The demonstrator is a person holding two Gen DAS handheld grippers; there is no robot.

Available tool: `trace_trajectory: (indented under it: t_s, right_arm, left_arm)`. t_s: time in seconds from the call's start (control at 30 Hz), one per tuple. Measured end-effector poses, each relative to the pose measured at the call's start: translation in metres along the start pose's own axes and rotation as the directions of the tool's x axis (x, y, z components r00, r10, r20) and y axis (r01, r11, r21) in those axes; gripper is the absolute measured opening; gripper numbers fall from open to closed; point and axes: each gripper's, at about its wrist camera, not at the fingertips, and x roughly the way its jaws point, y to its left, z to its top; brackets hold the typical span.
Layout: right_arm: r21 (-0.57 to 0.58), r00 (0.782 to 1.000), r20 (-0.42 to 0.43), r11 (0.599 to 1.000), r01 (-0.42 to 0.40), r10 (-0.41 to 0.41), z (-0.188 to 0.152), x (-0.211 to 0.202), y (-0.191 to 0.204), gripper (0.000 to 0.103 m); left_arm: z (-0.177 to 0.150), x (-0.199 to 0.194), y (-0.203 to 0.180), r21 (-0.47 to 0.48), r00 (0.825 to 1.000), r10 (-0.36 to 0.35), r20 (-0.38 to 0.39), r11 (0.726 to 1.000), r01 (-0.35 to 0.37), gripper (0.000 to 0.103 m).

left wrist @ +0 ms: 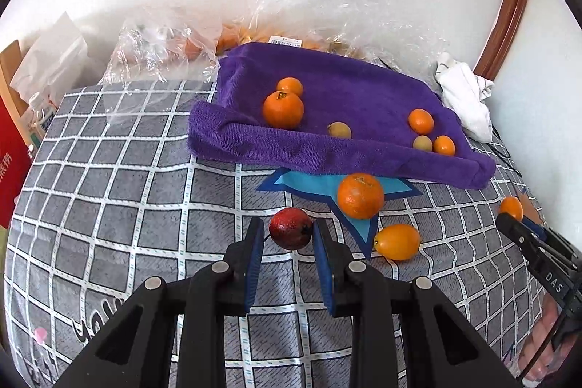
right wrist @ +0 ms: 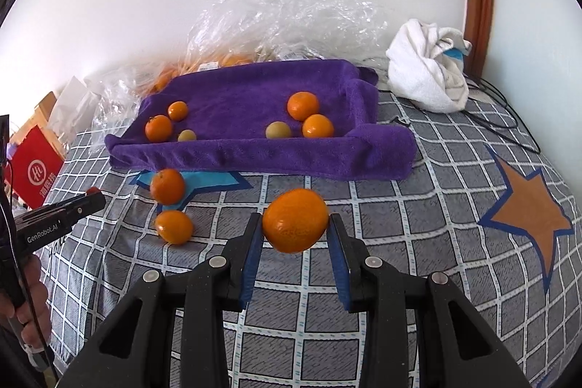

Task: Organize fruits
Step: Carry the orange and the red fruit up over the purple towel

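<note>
Bare quilt (right wrist: pixel 418 191) beside towel rim (right wrist: pixel 254 155)

Fluffy purple towel (right wrist: pixel 254 148), matt and napped. Behind the towel, crinkly clear plastic bags (right wrist: pixel 291 20) glint. In front, quilted checked bedcover (right wrist: pixel 400 224), dull cloth.

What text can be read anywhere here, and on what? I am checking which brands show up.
"GenRobot.AI": side of the left gripper.
"DAS": side of the right gripper; may be cut off.
Red box: white round logo and characters, too blurred to read.
Price labels on the plastic bags: too small to read.
Script lettering on the checked bedspread: partly hidden, unreadable.
</note>
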Motion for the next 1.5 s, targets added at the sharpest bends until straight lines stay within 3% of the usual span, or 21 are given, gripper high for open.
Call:
trace_trajectory:
  t_s: [0.43,0.57,0.7,0.8,0.9,1.5]
  right_arm:
    - [-0.028,0.999,0.015,0.999,-0.034,0.034,0.024,0.01,0.017,0.035]
    - [-0.026,0.997,-0.004,0.996,-0.08,0.08,0.031,0.015,0.015,0.035]
    - [-0.048,0.999,0.02,0.998,-0.03,0.031,0.043,0.017,0.011,0.035]
    - [0.0,0.998,0.012,0.998,-0.067,0.067,0.052,0.025,0.003,0.035]
    - [-0.012,1.0,0.016,1.0,-0.015,0.015,0.059,0.036,0.004,0.035]
    - [-0.046,1.0,-0.004,0.999,-0.009,0.009,0.085,0.082,0.011,0.035]
  left_arm:
    - [0.022,-0.004,0.007,-0.03,0.999,0.029,0.039,0.999,-0.028,0.026]
    - [0.025,-0.001,0.014,-0.09,0.998,-0.04,0.039,0.995,0.043,0.026]
    - [0.035,0.009,0.008,-0.063,1.0,-0.009,0.016,0.998,0.01,0.026]
    - [0.043,0.01,0.005,-0.051,0.999,-0.007,0.031,0.999,0.009,0.026]
    - [0.05,0.014,0.009,-0.072,1.0,0.0,0.021,0.997,0.001,0.026]
    - [0.087,0.04,0.005,-0.04,0.999,0.024,0.028,0.999,-0.023,0.026]
